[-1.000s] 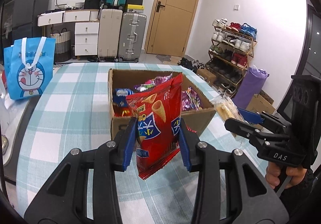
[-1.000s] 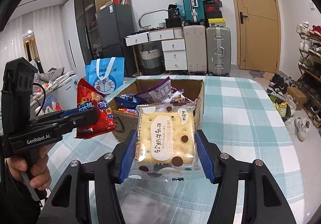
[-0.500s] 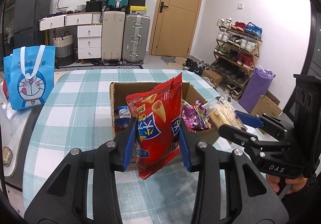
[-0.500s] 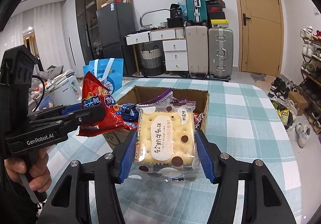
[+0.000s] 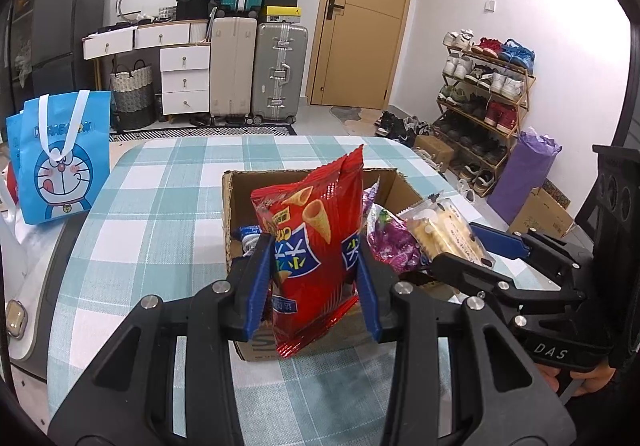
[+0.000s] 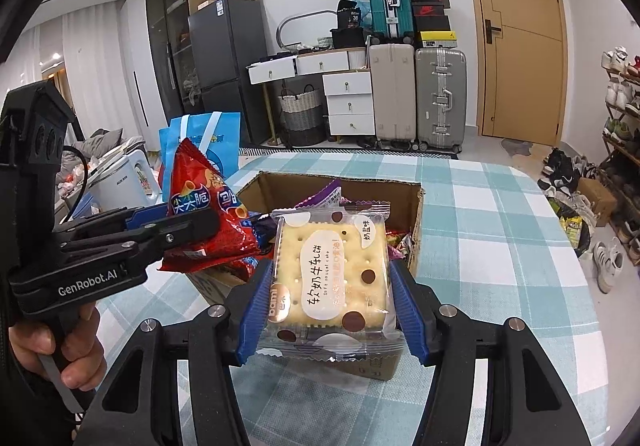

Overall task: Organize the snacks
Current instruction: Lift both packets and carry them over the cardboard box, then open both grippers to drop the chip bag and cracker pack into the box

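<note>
The table [image 5: 160, 206] is covered by a teal-and-white checked cloth; a cardboard box [image 5: 256, 348] of snacks is set on it.

Suitcases [image 5: 260, 70] line the wall left of a wooden door [image 5: 360, 14]; a shoe rack [image 5: 484, 86] stands to the door's right.

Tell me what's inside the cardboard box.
Inside the cardboard box lie loose snack packs: a purple wrapper and a blue-and-white pack show. The held red chip bag and cracker pack cover the rest, including the bottom.
</note>
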